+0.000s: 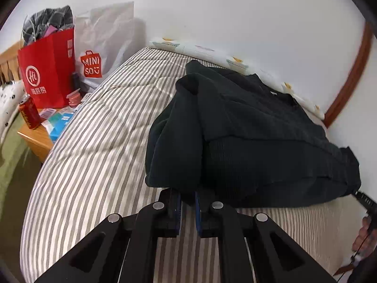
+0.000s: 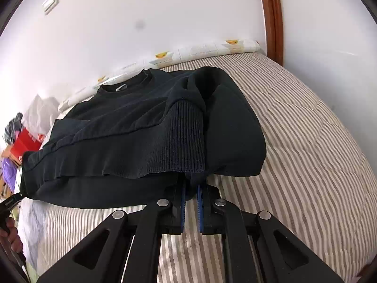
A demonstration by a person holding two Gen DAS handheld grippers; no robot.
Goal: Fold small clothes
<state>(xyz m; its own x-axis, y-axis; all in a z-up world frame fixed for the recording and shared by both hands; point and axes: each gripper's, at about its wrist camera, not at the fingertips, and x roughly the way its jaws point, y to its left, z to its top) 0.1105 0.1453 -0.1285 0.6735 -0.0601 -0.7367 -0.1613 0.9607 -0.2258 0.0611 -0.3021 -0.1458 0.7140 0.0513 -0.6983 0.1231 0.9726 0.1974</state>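
Nearest us, our left tool (image 1: 188, 199) is clamped on the near hem of the dark sweatshirt (image 1: 247, 136), dark cloth pinched between its blue pads. Our right tool (image 2: 191, 197) is likewise clamped on the hem at the garment's other near corner, just under a ribbed cuff (image 2: 183, 139) that lies folded over the body. The sweatshirt hangs lifted at its near edge between both tools, and its farther part with the collar (image 2: 124, 83) lies on the striped bed (image 1: 99, 141). Beyond it, a patterned roll (image 2: 200, 52) runs along the white wall. Off the bed's left side stands a wooden nightstand (image 1: 35, 139) carrying a red can (image 1: 29, 113), a red paper bag (image 1: 47, 68) and a white bag (image 1: 103, 44).
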